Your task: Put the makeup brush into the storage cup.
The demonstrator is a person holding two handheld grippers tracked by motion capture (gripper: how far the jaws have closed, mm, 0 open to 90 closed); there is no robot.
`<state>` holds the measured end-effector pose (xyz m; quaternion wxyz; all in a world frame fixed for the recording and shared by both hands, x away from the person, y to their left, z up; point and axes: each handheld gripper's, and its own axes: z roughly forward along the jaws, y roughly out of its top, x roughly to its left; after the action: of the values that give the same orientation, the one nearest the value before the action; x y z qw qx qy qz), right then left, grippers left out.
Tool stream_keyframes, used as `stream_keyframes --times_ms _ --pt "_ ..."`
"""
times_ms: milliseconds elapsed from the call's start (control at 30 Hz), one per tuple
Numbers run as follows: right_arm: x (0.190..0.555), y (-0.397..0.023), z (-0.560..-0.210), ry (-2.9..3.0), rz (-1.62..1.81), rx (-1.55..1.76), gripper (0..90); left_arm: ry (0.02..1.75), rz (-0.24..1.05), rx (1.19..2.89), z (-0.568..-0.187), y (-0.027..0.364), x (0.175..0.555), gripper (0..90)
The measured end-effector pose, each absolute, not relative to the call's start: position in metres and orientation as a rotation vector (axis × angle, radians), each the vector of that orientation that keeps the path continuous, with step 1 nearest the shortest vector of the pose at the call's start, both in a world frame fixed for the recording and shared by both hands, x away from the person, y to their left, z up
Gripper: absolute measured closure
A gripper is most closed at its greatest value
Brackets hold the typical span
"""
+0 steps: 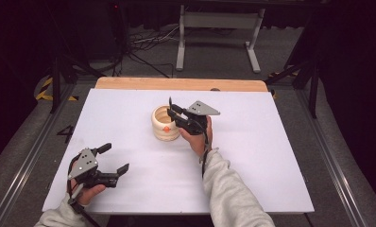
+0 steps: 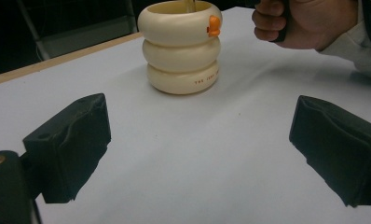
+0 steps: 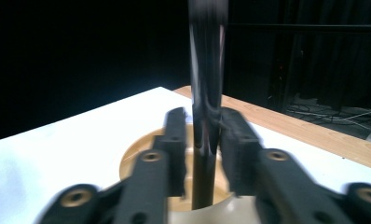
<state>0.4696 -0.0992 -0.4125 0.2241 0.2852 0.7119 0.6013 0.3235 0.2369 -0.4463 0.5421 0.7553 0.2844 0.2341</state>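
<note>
One dark stick (image 3: 206, 93) standing upright in cream ringed holder (image 1: 165, 124) at table (image 1: 252, 156) centre, right gripper (image 1: 173, 111) jaws just slackened around it, left gripper (image 1: 114, 160) spread empty at 7 o'clock; drop-in step nearly done, next widen and lift straight clear.

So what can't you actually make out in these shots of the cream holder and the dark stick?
- Dark utensil: motion-blurred in the right gripper view, its top cut off by the upper edge; its kind is unclear.
- Its lower end: hidden inside the cream ringed holder.
- Right tongs: whether the pads press on the utensil or stand just apart is lost to blur.
- Red lettering on the holder's bottom ring: too small to read in the left gripper view.
</note>
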Motion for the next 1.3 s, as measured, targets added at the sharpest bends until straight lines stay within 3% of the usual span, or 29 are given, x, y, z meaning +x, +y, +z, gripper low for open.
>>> stream_keyframes --times_ms 200,767,1100,1300 --pt "0.465 -0.108 -0.406 1.934 1.628 0.785 57.9 0.677 0.553 1.794 -0.446 0.237 0.324 6.0" --pt "0.445 -0.120 -0.379 1.894 1.511 0.666 38.5 0.674 0.568 1.794 -0.446 0.237 0.324 6.0" --pt "0.434 -0.130 -0.365 1.828 1.448 0.669 17.5 0.676 0.575 1.794 -0.446 0.237 0.324 5.9" --pt "0.428 -0.135 -0.361 1.816 1.396 0.670 13.1 0.677 0.575 1.790 -0.445 0.236 0.323 5.9"
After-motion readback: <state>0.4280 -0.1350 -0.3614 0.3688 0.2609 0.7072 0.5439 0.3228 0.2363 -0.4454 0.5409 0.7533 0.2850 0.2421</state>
